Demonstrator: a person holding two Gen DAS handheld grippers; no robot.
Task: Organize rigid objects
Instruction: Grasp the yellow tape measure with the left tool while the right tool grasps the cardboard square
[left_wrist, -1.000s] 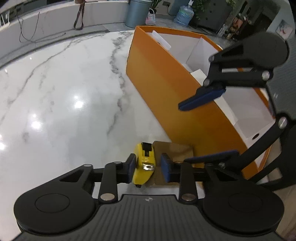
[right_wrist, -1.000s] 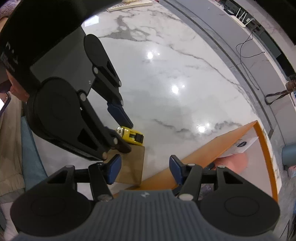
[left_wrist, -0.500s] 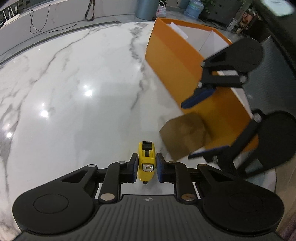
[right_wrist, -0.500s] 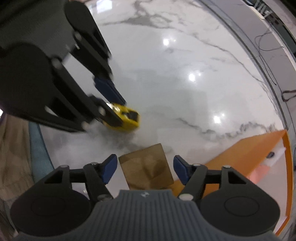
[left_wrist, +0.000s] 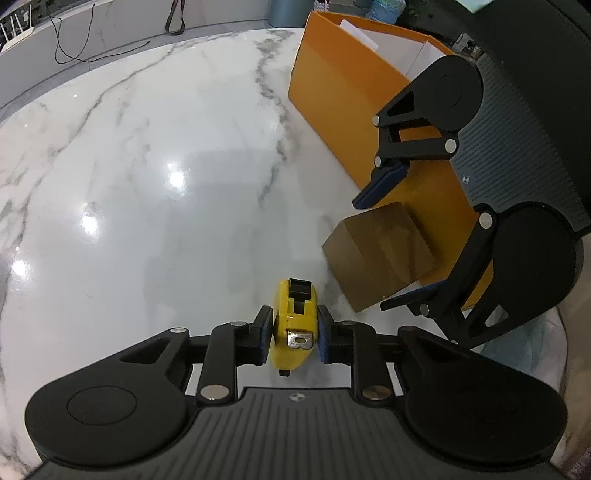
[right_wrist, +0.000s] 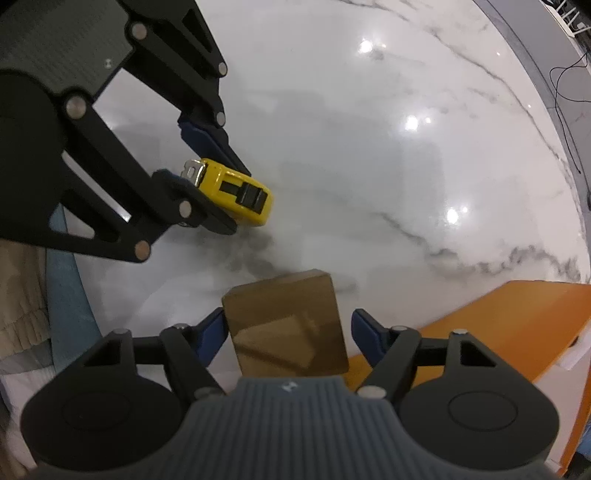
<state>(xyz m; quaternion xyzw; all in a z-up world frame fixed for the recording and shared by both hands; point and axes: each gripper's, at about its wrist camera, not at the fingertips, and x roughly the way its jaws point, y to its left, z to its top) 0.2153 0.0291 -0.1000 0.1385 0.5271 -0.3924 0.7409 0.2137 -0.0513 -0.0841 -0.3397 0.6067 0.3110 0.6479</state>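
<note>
While the left tongs (left_wrist: 291, 334) pinch the hard, slick tape measure (left_wrist: 294, 325) across its flat sides, the right tongs (right_wrist: 288, 326) gape around a stiff (probably light) brown box (right_wrist: 286, 325).

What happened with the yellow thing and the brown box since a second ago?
The left gripper shut its jaws on the yellow tape measure, which was sitting loose between them before. The right gripper moved from the orange box to straddle the brown box, jaws open. The orange box stayed put.
</note>
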